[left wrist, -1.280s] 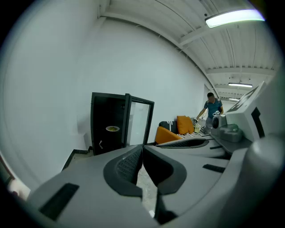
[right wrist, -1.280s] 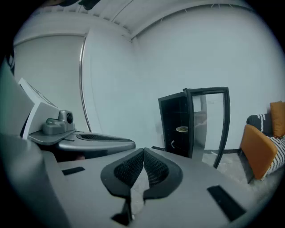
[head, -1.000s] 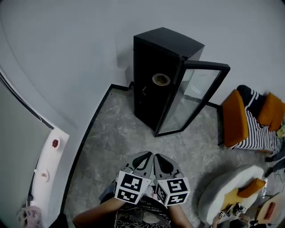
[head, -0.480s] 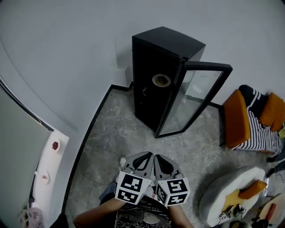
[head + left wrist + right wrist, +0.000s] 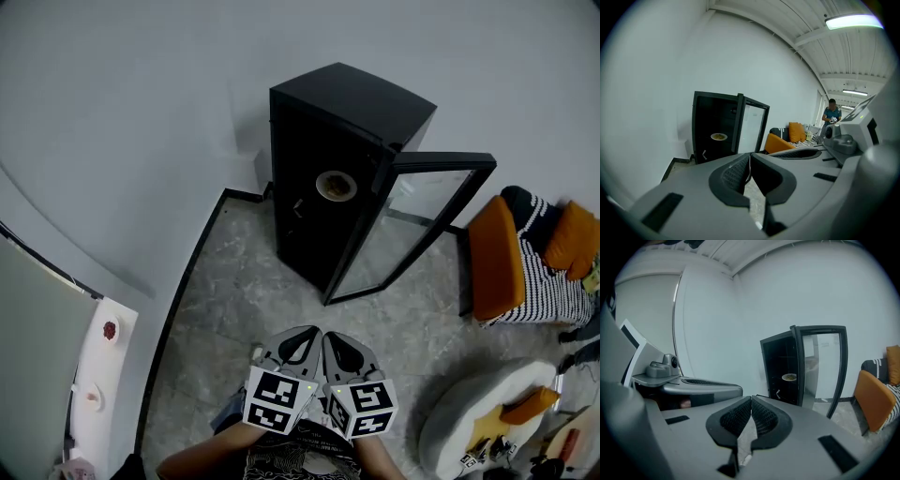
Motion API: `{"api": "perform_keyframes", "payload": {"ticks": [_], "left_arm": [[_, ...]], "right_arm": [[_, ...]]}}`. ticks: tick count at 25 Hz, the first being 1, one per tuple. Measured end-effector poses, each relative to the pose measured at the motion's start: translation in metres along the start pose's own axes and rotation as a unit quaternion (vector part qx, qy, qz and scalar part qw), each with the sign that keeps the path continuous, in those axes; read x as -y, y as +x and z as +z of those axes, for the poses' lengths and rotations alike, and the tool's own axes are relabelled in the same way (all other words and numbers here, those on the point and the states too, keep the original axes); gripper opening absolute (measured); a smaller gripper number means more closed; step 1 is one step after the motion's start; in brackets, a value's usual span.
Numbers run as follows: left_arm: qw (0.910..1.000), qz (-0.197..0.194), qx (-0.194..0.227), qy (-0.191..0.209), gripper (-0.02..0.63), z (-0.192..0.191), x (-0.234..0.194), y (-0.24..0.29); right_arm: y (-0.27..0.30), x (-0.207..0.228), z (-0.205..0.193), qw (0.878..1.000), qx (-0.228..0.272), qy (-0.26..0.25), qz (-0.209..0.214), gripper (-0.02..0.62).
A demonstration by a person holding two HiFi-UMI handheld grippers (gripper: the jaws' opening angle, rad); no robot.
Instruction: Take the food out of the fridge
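A tall black fridge (image 5: 323, 178) stands against the grey wall, its glass door (image 5: 412, 220) swung open to the right. Inside on a shelf sits a plate of food (image 5: 335, 185), also visible as a plate of food (image 5: 719, 136) in the left gripper view and a plate of food (image 5: 789, 377) in the right gripper view. My left gripper (image 5: 302, 336) and right gripper (image 5: 335, 339) are held side by side close to my body, well short of the fridge. Both are shut with nothing between the jaws: left gripper (image 5: 749, 161), right gripper (image 5: 751, 404).
An orange chair with a striped cushion (image 5: 511, 258) stands right of the fridge door. A white round seat (image 5: 478, 403) is at the lower right. A white ledge (image 5: 98, 366) with small items runs along the left wall. A person (image 5: 831, 114) stands far off.
The view has shifted slightly; the fridge sits a little lower and closer in frame. Both grippers stay shut, side by side.
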State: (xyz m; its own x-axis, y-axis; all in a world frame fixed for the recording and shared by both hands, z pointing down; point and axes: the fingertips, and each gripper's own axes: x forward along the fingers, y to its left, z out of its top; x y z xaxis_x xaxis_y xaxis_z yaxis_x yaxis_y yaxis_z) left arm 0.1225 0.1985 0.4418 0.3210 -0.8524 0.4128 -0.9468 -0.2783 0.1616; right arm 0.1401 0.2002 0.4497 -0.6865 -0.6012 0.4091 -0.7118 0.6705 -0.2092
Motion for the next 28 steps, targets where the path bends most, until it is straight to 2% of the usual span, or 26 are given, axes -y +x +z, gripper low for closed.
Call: {"api": "perform_keyframes", "payload": {"ticks": [10,18,28], "left_arm": [[0.9994,-0.031,-0.012,0.001,0.018,0.038,-0.085,0.041],[0.9983,-0.057,-0.01,0.002,0.018,0.068,-0.157,0.061],[0.9969,-0.077,-0.015,-0.003,0.018,0.077,-0.203,0.08]], "right_arm": [[0.09,-0.001,0.048,0.999,-0.007,0.01,-0.031,0.021],[0.156,-0.012,0.082,0.998,-0.01,0.0,-0.062,0.023],[0.203,-0.018,0.1,0.997,-0.011,0.0,-0.08,0.021]]}}
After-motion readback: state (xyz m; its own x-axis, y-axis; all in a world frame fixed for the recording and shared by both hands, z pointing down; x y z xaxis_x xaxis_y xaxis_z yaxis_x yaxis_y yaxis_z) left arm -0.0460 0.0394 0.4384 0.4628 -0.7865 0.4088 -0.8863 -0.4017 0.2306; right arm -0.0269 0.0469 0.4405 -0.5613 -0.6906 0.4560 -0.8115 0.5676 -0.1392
